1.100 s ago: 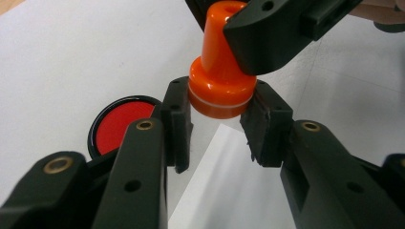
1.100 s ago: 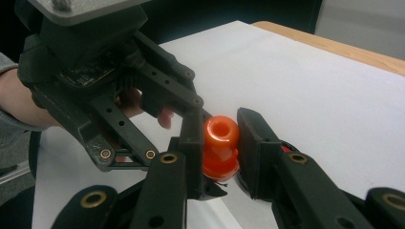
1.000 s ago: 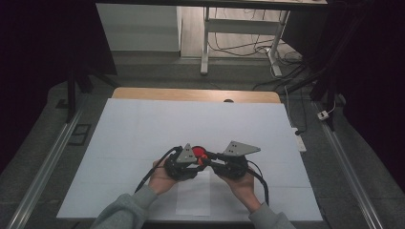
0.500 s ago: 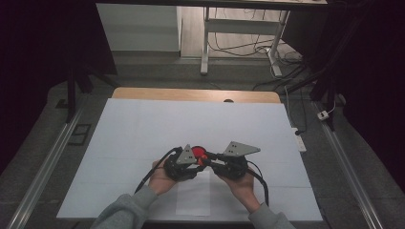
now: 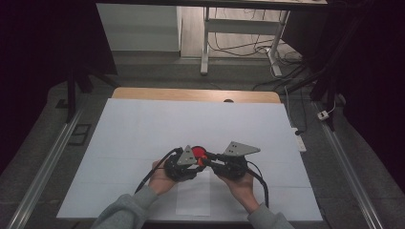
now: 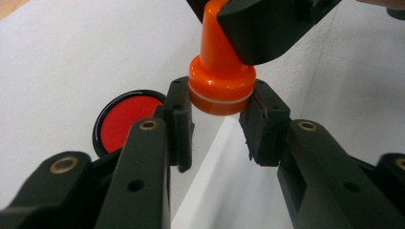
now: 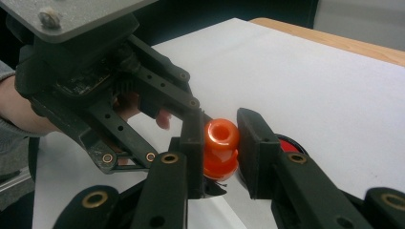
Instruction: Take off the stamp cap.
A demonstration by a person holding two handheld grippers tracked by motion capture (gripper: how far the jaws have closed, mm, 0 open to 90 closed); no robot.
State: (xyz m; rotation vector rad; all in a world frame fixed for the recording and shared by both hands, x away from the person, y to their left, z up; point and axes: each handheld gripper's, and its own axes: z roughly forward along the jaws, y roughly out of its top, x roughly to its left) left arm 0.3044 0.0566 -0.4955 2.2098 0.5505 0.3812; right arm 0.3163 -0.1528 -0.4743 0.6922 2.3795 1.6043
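Note:
An orange stamp (image 6: 220,83) with a knob handle (image 7: 221,136) is held between both grippers just above the white table sheet (image 5: 143,133). My left gripper (image 6: 219,121) is shut on the stamp's wide base, a pad against each side. My right gripper (image 7: 222,143) is shut on the handle's knob. In the high view the two grippers meet tip to tip at the stamp (image 5: 203,161), left gripper (image 5: 199,162) coming from the left and right gripper (image 5: 207,160) from the right. A round black-rimmed red ink pad (image 6: 125,119) lies on the table just behind the stamp.
A small white paper slip (image 5: 193,193) lies under and in front of the hands. The table's wooden far edge (image 5: 191,94) runs across the back. Metal rails (image 5: 43,171) flank the table on both sides, and a power strip (image 5: 300,140) lies at the right.

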